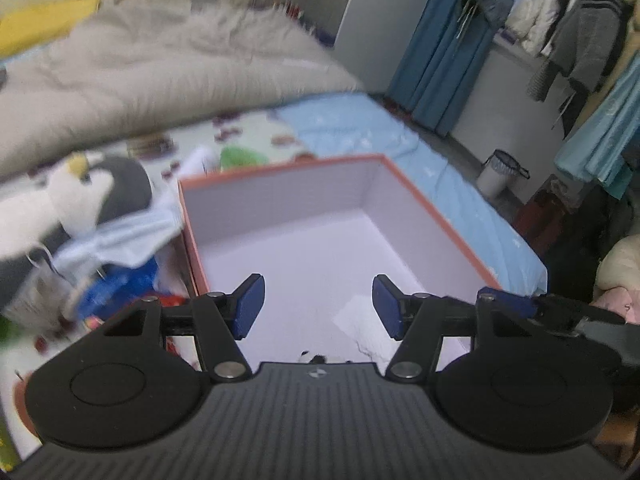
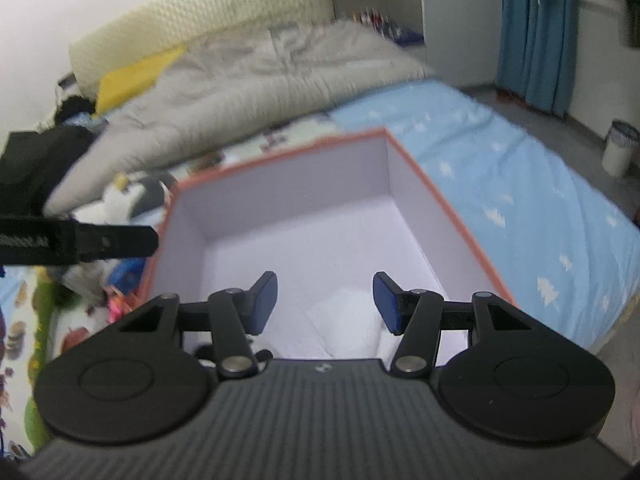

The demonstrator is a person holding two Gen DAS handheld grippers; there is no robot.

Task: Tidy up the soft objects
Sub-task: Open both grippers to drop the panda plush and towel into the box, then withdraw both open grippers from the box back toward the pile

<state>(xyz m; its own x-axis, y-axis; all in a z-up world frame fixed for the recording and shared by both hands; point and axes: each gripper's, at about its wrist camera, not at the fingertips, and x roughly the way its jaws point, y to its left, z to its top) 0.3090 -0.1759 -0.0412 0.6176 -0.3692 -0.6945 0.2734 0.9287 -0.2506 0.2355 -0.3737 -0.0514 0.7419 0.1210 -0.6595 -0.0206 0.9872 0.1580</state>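
An open box (image 1: 436,216) with orange outside and white inside sits on the bed; it also shows in the right wrist view (image 2: 440,196). A white soft item (image 1: 360,320) lies on its floor near the front, seen also in the right wrist view (image 2: 344,320). My left gripper (image 1: 318,306) is open and empty above the box's near end. My right gripper (image 2: 325,302) is open and empty above the same box. A penguin plush (image 1: 92,192) and a light blue cloth (image 1: 120,240) lie left of the box.
A grey fluffy blanket (image 1: 160,64) is heaped behind the box. The light blue sheet (image 2: 520,184) runs to the bed's right edge. A white bin (image 1: 500,172) stands on the floor. Clothes (image 1: 580,32) hang at the right. The left gripper (image 2: 80,240) shows in the right wrist view.
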